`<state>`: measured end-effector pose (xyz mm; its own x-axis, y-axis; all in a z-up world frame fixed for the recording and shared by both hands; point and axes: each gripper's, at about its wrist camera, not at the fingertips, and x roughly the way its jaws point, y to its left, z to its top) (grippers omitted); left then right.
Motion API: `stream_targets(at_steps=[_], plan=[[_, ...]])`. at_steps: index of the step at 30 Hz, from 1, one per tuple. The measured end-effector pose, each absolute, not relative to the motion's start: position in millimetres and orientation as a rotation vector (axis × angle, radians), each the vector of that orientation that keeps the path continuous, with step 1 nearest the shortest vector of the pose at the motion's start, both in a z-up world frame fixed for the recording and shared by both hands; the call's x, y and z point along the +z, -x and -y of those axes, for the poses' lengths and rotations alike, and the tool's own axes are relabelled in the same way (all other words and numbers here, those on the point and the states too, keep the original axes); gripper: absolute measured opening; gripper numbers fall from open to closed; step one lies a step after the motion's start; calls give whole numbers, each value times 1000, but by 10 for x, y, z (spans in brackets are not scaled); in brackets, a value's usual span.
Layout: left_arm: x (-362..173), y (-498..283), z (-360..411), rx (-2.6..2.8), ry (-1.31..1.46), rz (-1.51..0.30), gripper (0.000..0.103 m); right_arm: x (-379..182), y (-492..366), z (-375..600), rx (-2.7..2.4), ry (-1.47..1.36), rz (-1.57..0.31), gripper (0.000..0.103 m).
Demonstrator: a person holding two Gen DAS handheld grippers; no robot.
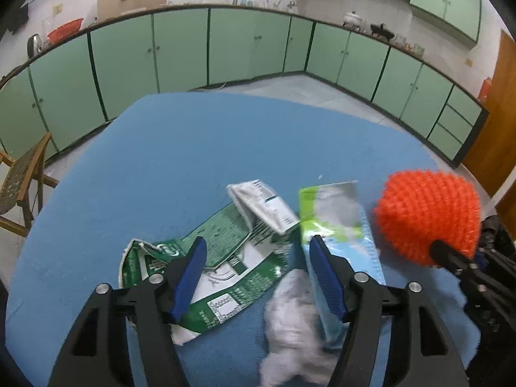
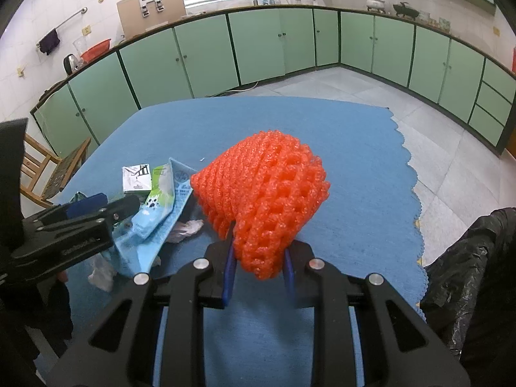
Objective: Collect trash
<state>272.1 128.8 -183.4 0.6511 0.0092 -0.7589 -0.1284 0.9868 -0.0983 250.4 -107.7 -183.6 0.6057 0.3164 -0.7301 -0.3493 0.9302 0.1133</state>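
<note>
My right gripper (image 2: 259,251) is shut on an orange foam fruit net (image 2: 264,190) and holds it above the blue tablecloth (image 2: 354,148); the net also shows in the left wrist view (image 1: 429,216). My left gripper (image 1: 256,251) is open and empty above a trash pile: a flattened green and white carton (image 1: 225,267), a small grey and white carton (image 1: 261,206), a light blue and green wrapper (image 1: 335,222) and a crumpled white tissue (image 1: 293,322). The wrapper (image 2: 161,206) lies left of the net in the right wrist view.
A black trash bag (image 2: 467,271) hangs off the table's right edge. A wooden chair (image 1: 22,187) stands at the table's left. Green kitchen cabinets (image 1: 180,51) run along the far walls. The blue tablecloth (image 1: 225,135) covers the table.
</note>
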Motion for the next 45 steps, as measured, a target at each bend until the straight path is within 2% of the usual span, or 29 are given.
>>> stream_targets(at_steps=[10,13,18,25,26,27,35,39,45], plan=[[-1915,-2722,-1391,98,152,-877,66,-1887,-2528,1022,386,45,-847,23],[-1906,-2716,-1399,96,168,-865,60,-1878,-2548,1012,391,50,-850,23],[-1786,-2627,-1430,95,169,-789,40,-1833,-2545,1028,399,54,-837,23],[-1641,-2507,-1523,98,191,-733,30,-1766,-2436,1064,408,55,-803,22],[-1619,-2480,-1508,101,184,-725,26,-1753,-2424,1067,408,56,-801,22],[-1585,-2449,-1502,90,179,-712,16,-1730,-2406,1071,409,57,-797,22],[-1454,-2358,-1530,73,199,-689,14,-1549,-2256,1116,413,59,-758,22],[-1317,-2259,-1526,61,202,-660,8,-1440,-2184,1148,412,60,-737,22],[-1078,-2109,-1405,25,184,-612,6,-1247,-2070,1197,408,61,-699,21]])
